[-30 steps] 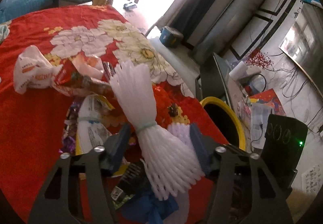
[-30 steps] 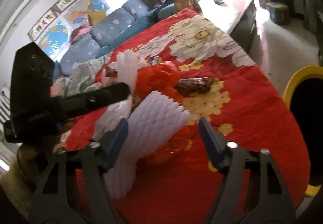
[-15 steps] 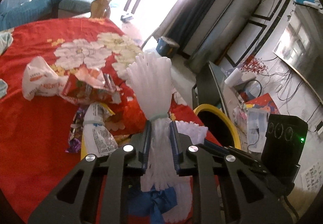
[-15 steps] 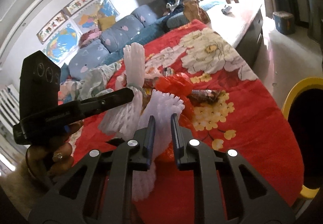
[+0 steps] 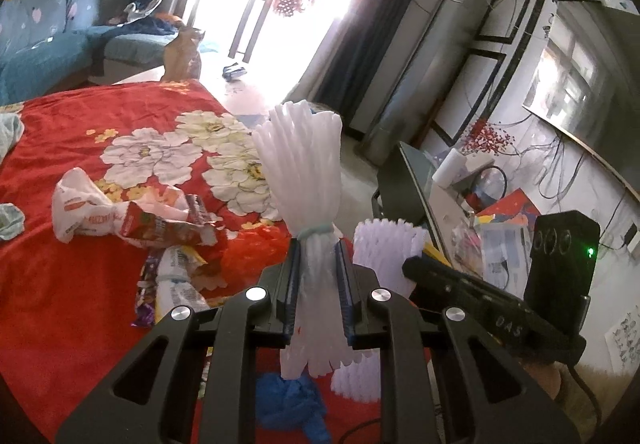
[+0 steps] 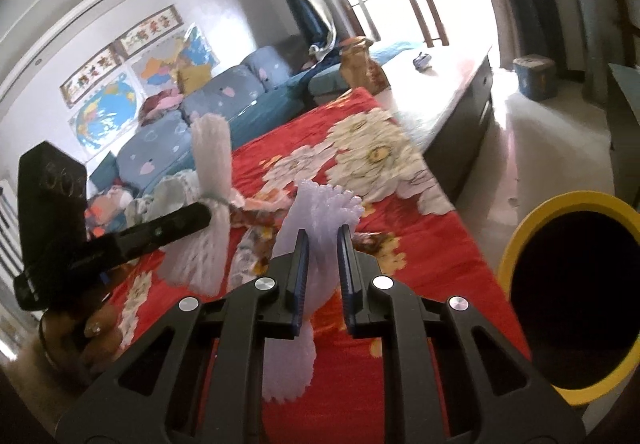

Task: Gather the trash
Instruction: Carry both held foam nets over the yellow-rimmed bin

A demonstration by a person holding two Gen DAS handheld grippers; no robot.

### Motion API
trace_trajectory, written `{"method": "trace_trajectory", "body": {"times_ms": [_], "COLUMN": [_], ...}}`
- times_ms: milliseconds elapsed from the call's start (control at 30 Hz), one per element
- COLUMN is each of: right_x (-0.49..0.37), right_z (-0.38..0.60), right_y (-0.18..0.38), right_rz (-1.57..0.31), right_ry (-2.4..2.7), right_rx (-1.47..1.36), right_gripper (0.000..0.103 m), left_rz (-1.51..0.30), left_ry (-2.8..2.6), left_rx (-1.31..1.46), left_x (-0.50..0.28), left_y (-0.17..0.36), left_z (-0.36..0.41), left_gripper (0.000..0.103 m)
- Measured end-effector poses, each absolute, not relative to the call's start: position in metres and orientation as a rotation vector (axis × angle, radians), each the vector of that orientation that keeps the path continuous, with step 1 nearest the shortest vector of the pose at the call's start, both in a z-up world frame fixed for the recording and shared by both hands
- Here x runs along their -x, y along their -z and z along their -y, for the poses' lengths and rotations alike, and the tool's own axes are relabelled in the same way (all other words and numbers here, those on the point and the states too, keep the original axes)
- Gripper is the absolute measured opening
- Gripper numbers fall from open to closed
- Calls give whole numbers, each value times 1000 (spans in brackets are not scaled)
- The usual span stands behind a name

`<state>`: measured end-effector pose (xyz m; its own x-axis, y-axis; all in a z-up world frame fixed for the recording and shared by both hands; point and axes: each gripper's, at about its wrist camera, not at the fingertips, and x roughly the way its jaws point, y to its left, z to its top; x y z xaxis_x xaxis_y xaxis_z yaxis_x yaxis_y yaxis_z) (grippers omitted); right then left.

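Left gripper point(image 5: 318, 294) clamped a white foam net point(image 5: 304, 180) upright above the red floral tabletop point(image 5: 80, 124) — right gripper point(image 6: 323, 276) pinched a second foam net point(image 6: 320, 204) beside the yellow-rimmed bin point(image 6: 560, 204). Wrappers point(image 5: 132, 220) lay on the cloth; print unreadable.

Bright sun pours in through big glass doors point(image 5: 280, 4) with dark curtains point(image 5: 360, 24). A blue sofa point(image 6: 224, 100) sits under maps point(image 6: 104, 112) on the white wall. The floor point(image 6: 532, 148) is pale.
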<state>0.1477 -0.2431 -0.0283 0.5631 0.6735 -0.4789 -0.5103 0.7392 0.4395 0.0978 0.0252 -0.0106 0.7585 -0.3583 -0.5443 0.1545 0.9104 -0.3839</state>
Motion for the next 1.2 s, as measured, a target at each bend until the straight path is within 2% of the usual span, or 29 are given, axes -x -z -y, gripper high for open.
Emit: {"method": "trace_trajectory", "body": {"times_ms": [1200], "right_x": [-170], "right_z": [380], "right_y": [35], "right_rz": [-601], "right_ry": [-333], "right_rx": [-413], "right_gripper": [10], "left_rz": [-675], "left_ry": [427], "left_rx": [218], "left_x": [-111], "left_y": [13], "left_z": [84], "left_gripper": [16]}}
